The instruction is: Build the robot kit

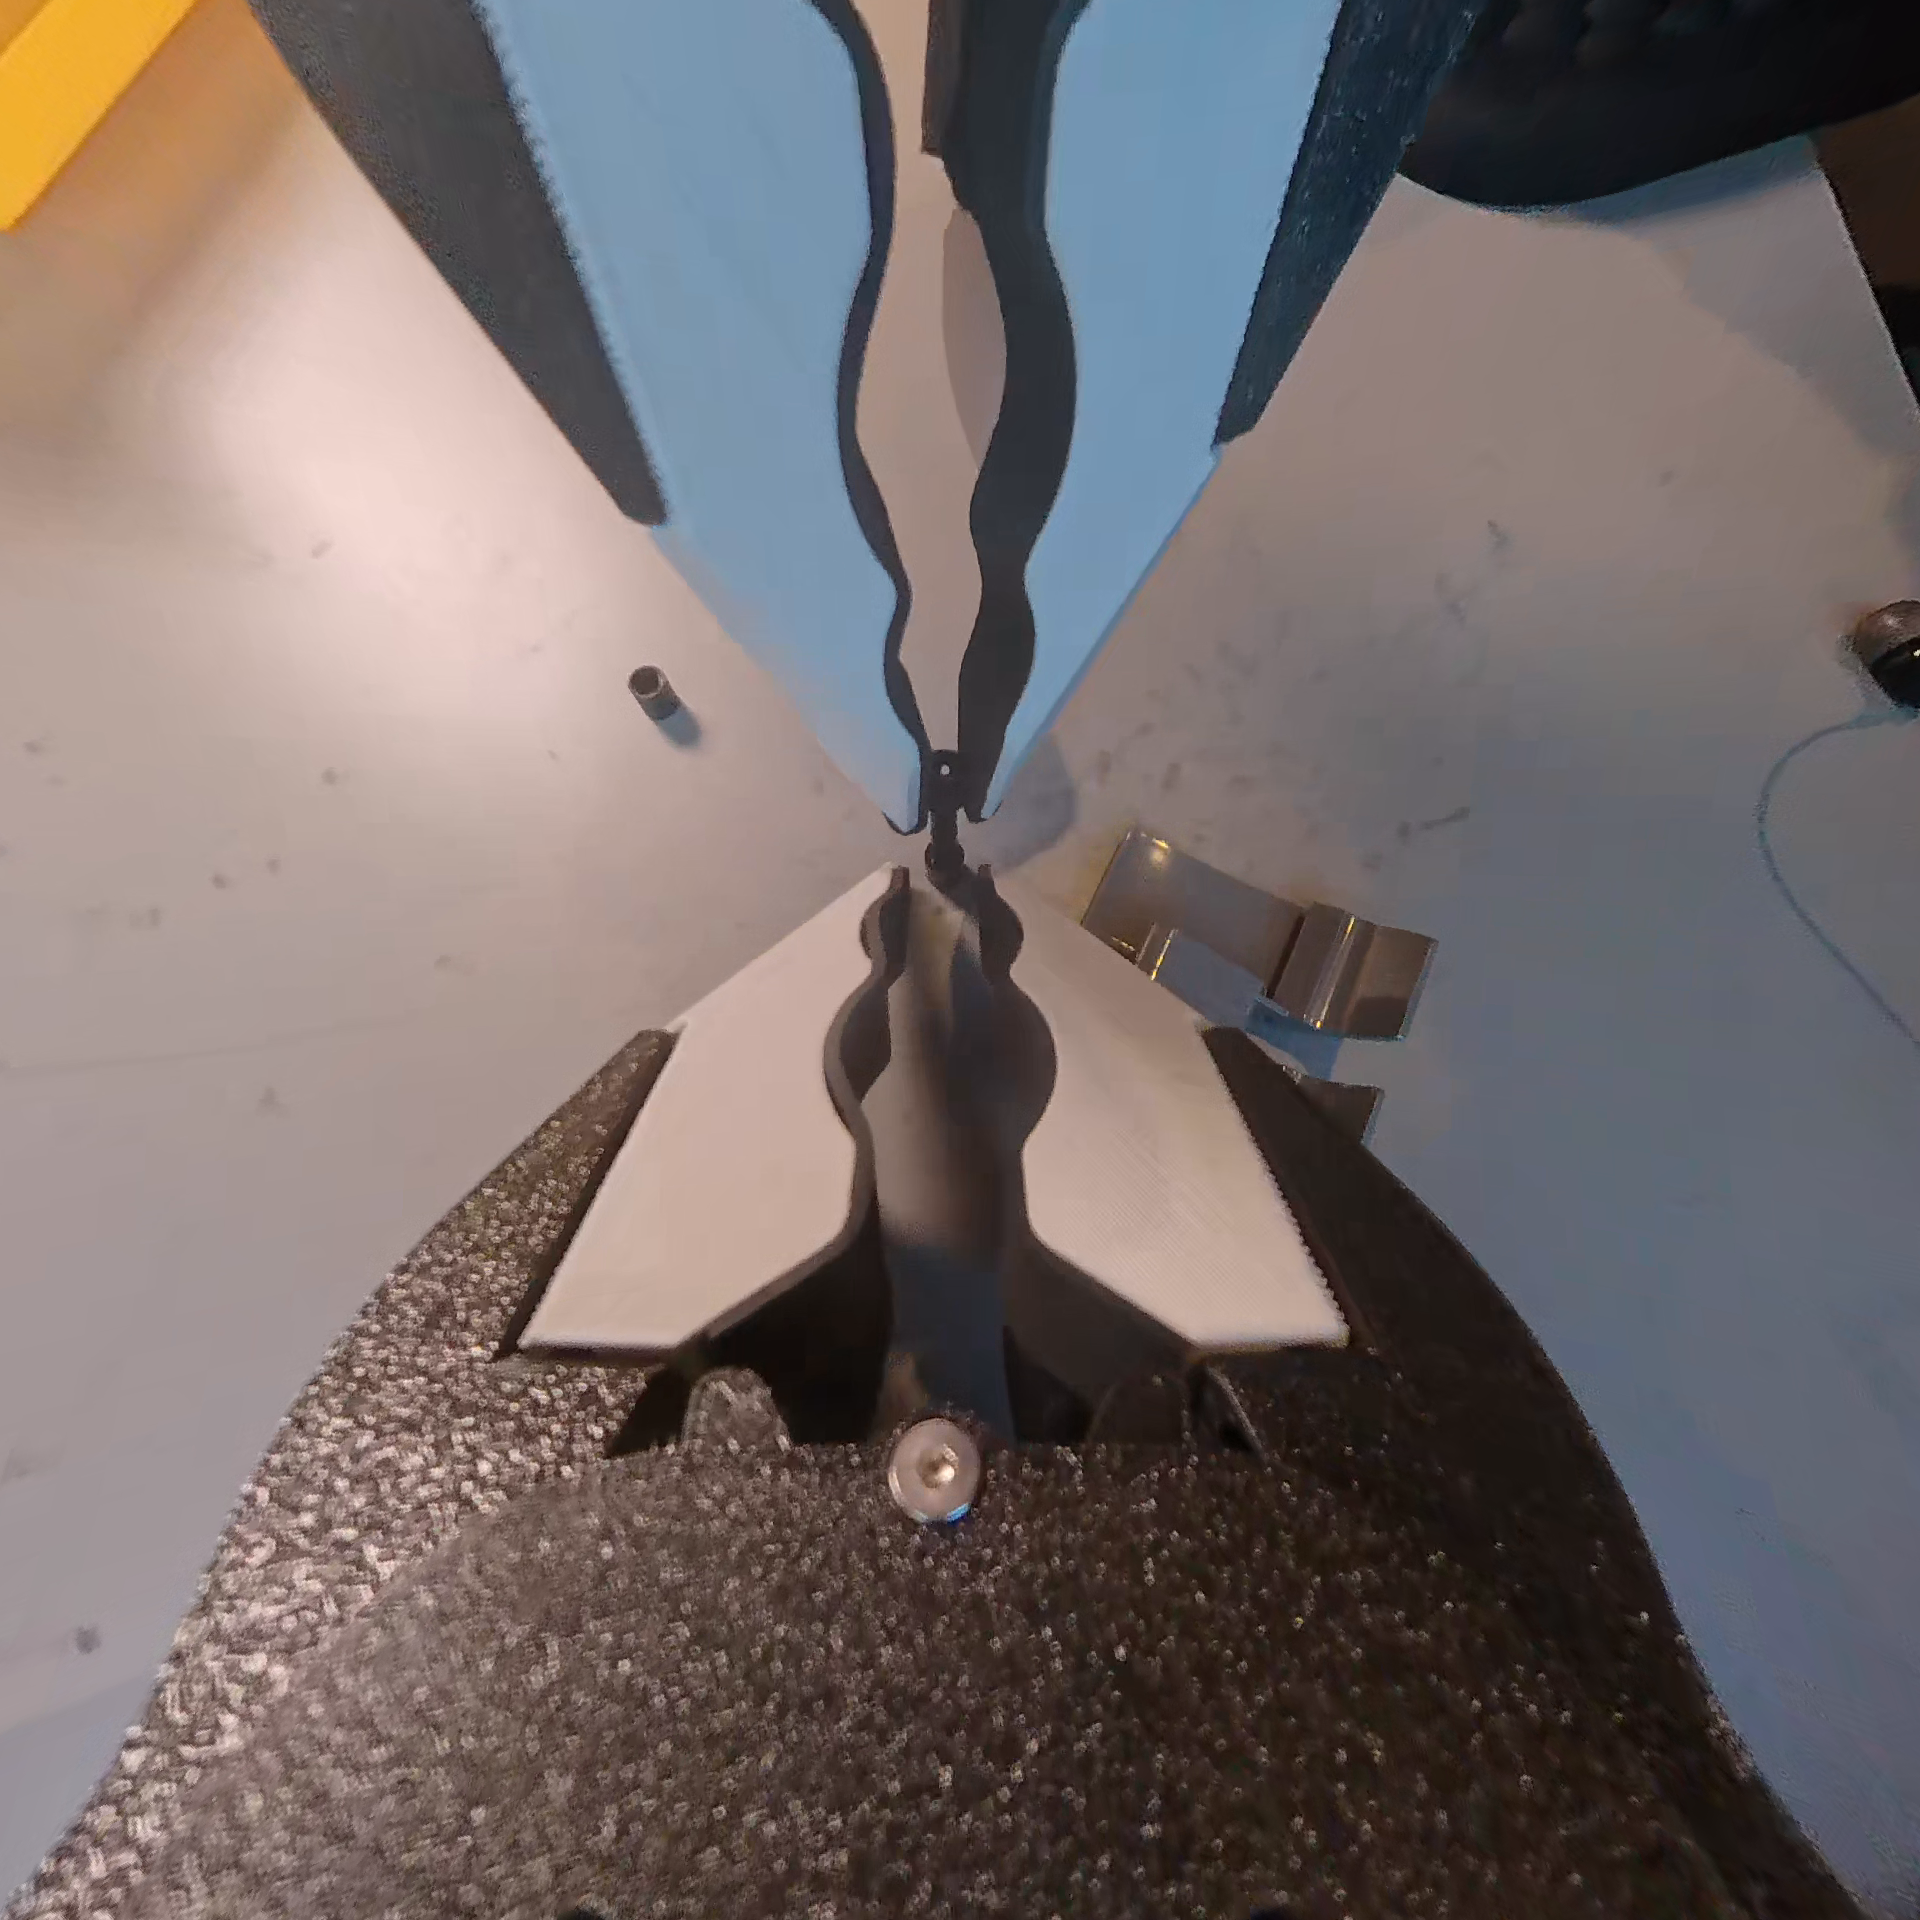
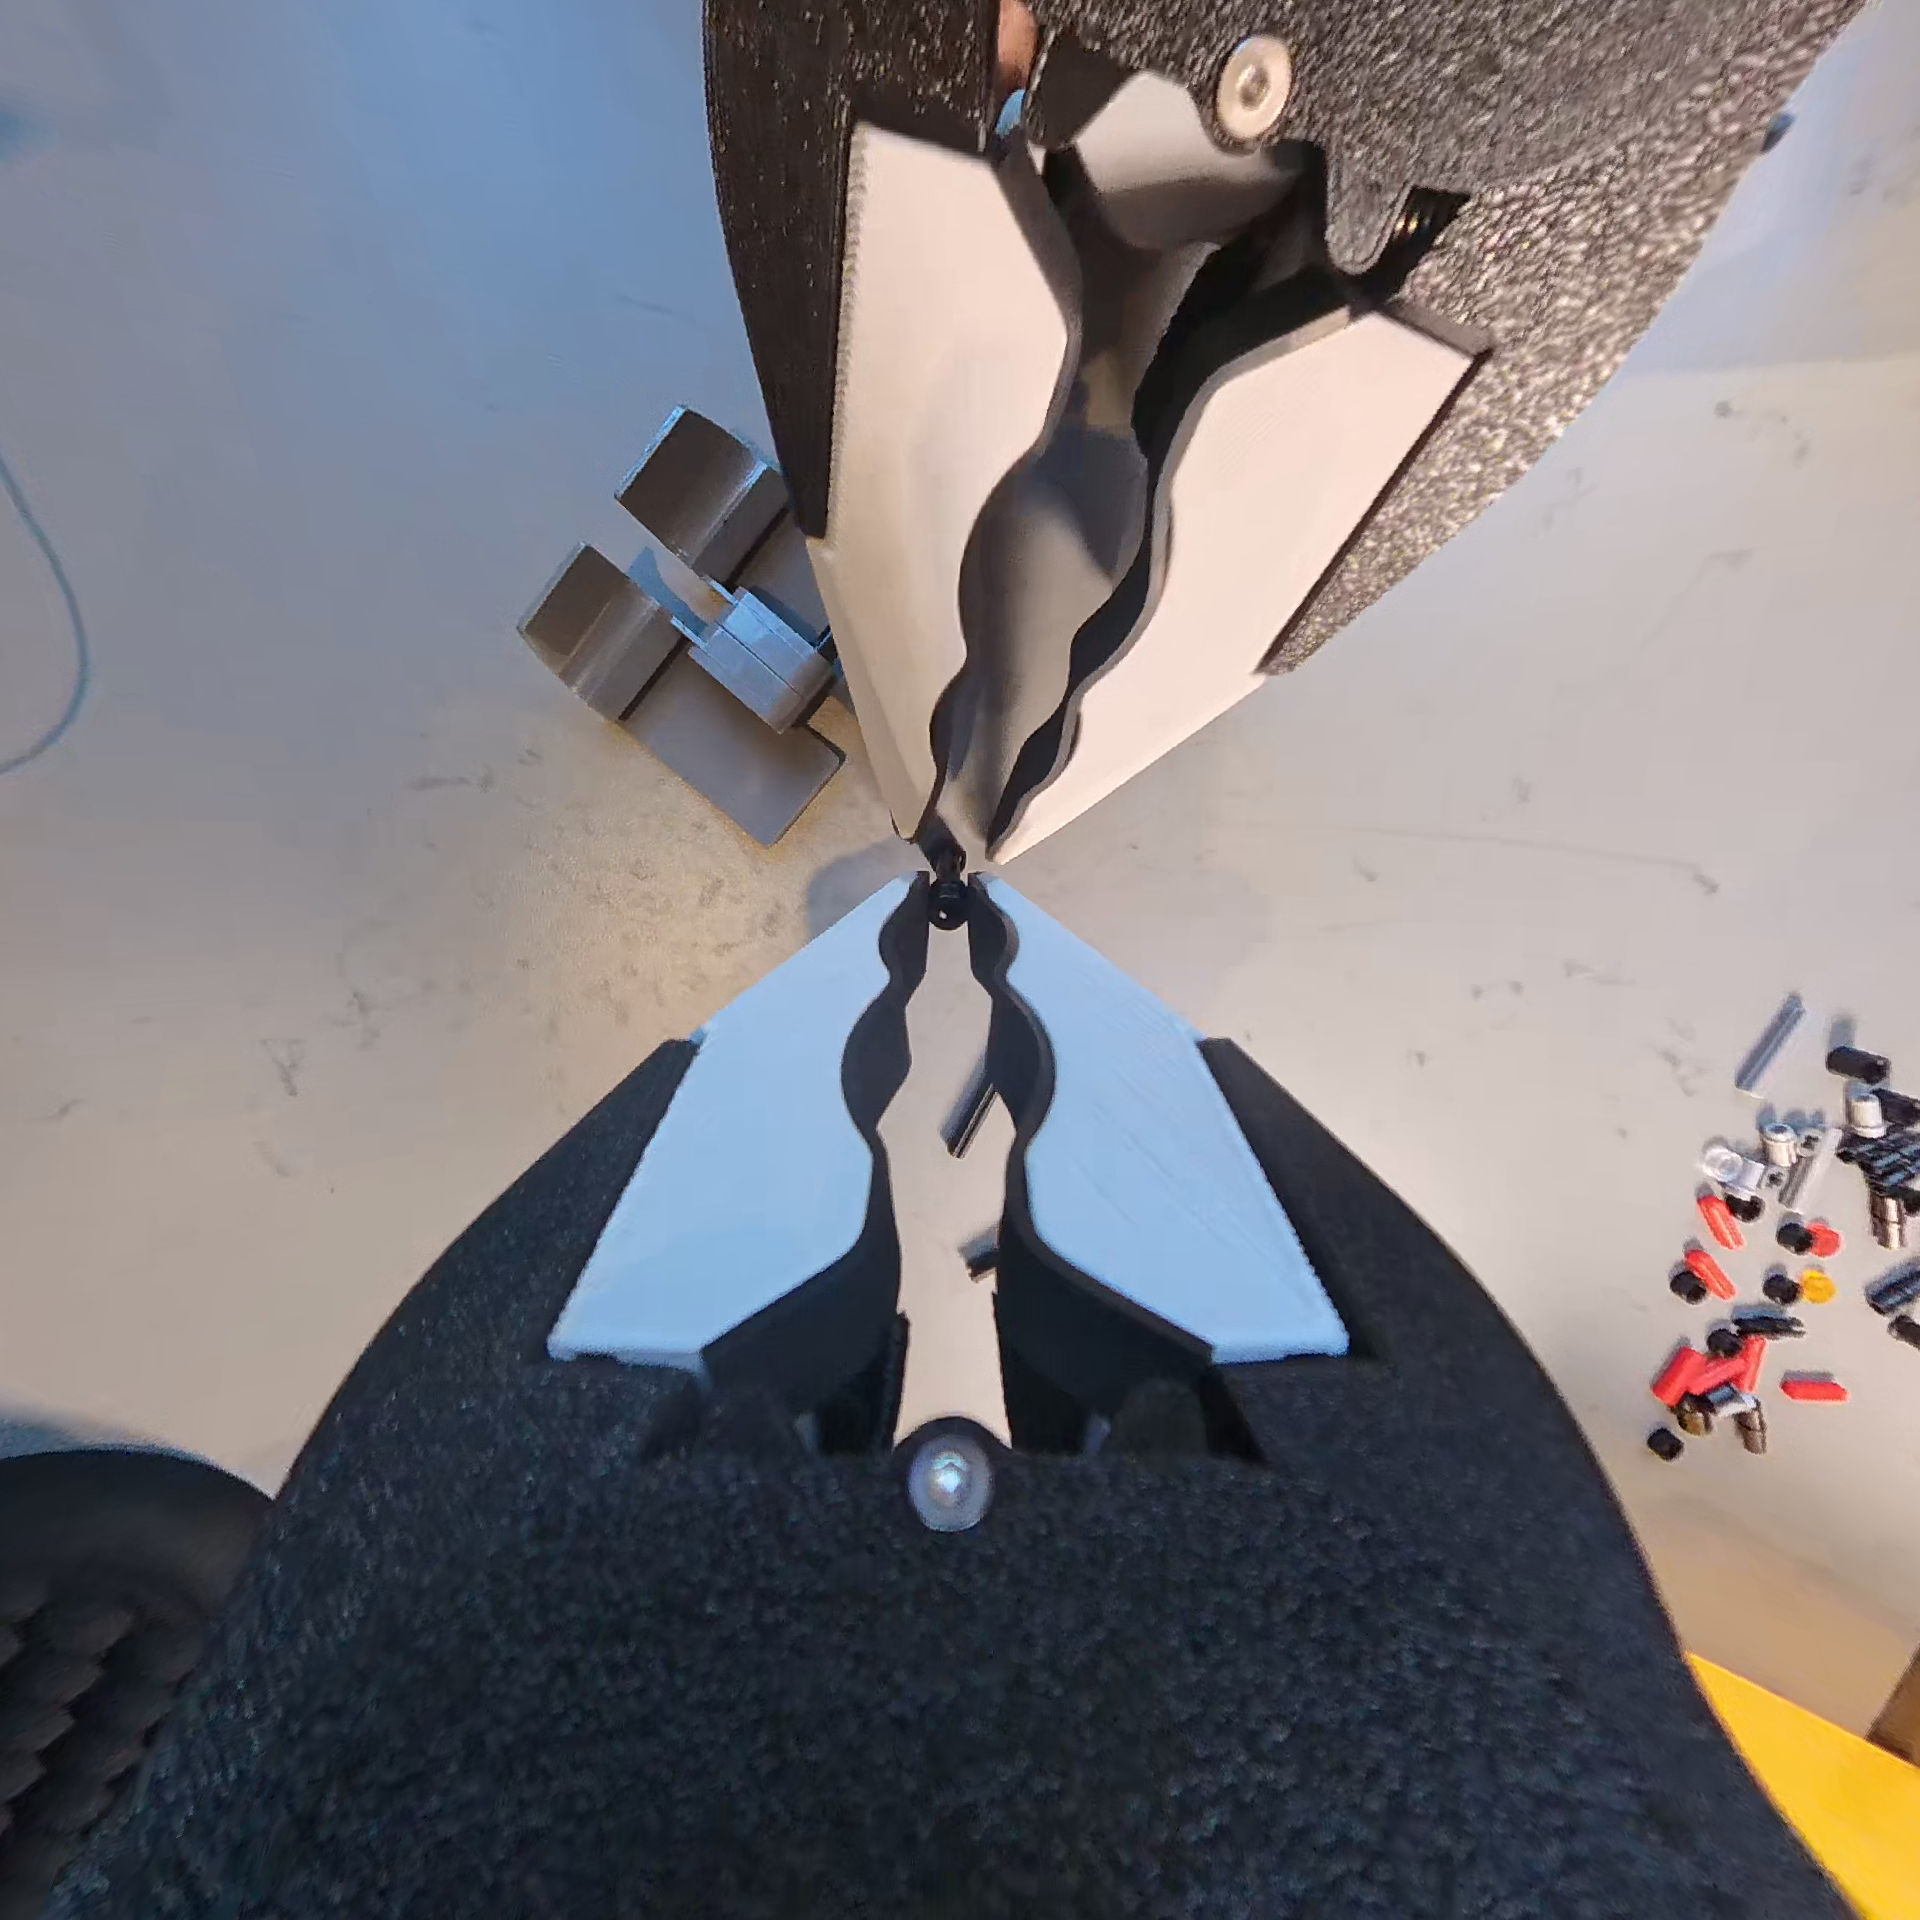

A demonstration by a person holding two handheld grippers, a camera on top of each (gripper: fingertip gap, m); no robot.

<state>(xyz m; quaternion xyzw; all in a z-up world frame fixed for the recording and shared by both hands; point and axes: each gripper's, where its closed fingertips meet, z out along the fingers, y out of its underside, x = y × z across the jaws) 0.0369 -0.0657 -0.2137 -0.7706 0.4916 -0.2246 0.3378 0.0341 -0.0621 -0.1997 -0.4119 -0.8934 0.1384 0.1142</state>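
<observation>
Two hand-held gripper tips, one tiny indistinct black part (image 1: 943, 821) between.

I see a pale, scuffed tabletop (image 2: 1455, 831). A grey metal bracket (image 2: 686, 623) lies on it, a small dark cylinder (image 1: 661, 700) sits apart, and a scatter of small red, black and silver parts (image 2: 1808, 1226) lies near one edge.

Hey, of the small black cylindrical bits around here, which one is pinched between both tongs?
The tiny black part held tip to tip by the left tongs and right tongs; the black spacer lies loose on the table.
</observation>
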